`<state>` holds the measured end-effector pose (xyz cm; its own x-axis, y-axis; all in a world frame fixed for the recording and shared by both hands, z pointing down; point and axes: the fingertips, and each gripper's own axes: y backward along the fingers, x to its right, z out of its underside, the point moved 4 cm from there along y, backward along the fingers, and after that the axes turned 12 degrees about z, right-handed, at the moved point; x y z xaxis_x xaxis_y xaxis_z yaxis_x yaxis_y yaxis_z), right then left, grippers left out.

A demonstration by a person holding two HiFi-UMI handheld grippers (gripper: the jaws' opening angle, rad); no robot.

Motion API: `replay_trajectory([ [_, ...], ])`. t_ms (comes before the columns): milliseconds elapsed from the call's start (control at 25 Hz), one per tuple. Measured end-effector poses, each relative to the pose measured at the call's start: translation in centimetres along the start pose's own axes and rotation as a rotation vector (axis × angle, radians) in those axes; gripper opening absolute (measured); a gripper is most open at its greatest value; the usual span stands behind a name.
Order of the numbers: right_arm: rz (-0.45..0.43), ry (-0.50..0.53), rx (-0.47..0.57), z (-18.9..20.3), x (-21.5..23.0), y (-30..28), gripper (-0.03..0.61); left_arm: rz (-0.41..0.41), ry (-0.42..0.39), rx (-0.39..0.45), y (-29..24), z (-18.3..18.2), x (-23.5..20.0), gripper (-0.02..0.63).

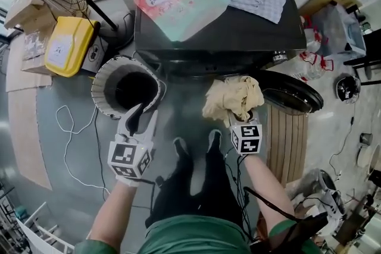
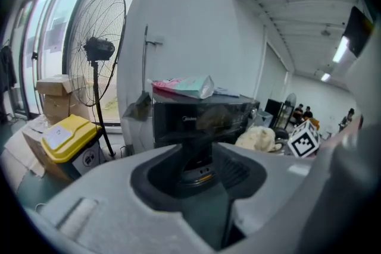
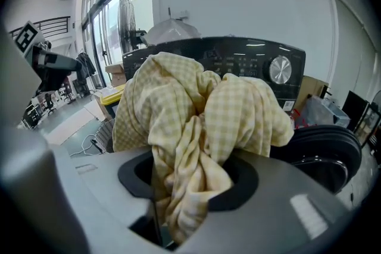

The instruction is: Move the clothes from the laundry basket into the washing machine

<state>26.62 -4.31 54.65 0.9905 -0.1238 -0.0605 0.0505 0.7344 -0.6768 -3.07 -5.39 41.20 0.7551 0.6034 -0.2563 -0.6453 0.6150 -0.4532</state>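
Left gripper view | washing machine (image 2: pixel 202 119) at 12 o'clock, logo "Midea" | left gripper (image 2: pixel 205 175) jaws apart, empty | right gripper (image 3: pixel 184 190) clamps yellow checked cloth (image 3: pixel 196 110)

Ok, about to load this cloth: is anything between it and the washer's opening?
Nothing visible, though the opening itself is hidden. The door is swung open to the right; the cloth in the right tool hangs just before the washer.
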Motion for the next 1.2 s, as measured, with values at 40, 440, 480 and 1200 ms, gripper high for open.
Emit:
replay_trajectory([
  [40, -0.009, 0.004, -0.008, 0.6, 0.1, -0.9, 0.175, -0.01, 0.001, -0.004, -0.4, 0.3, 0.1, 0.155],
  [440, -0.084, 0.047, -0.077, 5.1, 2.2, -8.9, 0.179, -0.089, 0.043, -0.02, -4.7, 3.7, 1.3, 0.156],
  [480, -0.086, 0.055, -0.08, 5.3, 2.3, -9.6, 0.179, -0.086, 0.048, -0.02, -5.2, 4.1, 1.4, 0.156],
  [1200, -0.111, 0.084, -0.09, 6.8, 3.2, -18.5, 0.179, -0.094, 0.078, -0.048, -9.1, 10.2, -0.5, 0.156],
])
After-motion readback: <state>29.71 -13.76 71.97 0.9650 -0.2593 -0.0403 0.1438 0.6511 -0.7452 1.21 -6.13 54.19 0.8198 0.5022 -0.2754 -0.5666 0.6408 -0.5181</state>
